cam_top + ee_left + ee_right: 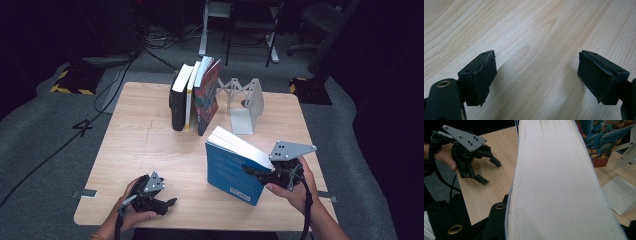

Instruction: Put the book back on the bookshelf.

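A thick blue-covered book (231, 172) stands tilted over the table's front right, white page edge (554, 182) up. My right gripper (252, 172) is shut on the book's right side, and a hand holds that gripper from behind. In the right gripper view the pages run up between my jaws and hide most of them. My left gripper (170, 205) rests low at the front left, open, with bare wood between its pads (482, 75). It appears again in the right gripper view, left gripper (484, 170) at the upper left, jaws apart.
Three books (192, 95) stand leaning at the table's back middle, the colourful one (604, 142) on the right. A grey metal bookend (245, 107) stands just right of them. The wooden table (150, 145) is ringed by grey carpet, cables and chair legs.
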Demonstrator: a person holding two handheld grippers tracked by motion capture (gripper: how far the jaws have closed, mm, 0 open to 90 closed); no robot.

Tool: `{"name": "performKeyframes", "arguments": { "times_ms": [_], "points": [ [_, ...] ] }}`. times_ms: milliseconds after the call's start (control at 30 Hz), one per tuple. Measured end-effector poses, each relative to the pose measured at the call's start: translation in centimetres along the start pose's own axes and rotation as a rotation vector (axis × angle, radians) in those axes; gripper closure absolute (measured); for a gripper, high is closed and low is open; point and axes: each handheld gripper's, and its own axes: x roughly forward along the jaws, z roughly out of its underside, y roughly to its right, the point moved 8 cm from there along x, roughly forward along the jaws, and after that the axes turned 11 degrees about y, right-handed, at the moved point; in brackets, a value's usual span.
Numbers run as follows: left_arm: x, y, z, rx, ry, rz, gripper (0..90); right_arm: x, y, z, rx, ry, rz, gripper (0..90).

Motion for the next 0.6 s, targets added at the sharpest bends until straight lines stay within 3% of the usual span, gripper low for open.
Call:
{"name": "performKeyframes", "arguments": {
  "times_ms": [600],
  "points": [
    [0.0,0.0,0.0,0.001,-0.002,0.006,15.9,-3.2,2.5,0.1,0.011,-0.036,0.094,60.8]
  ]
}}
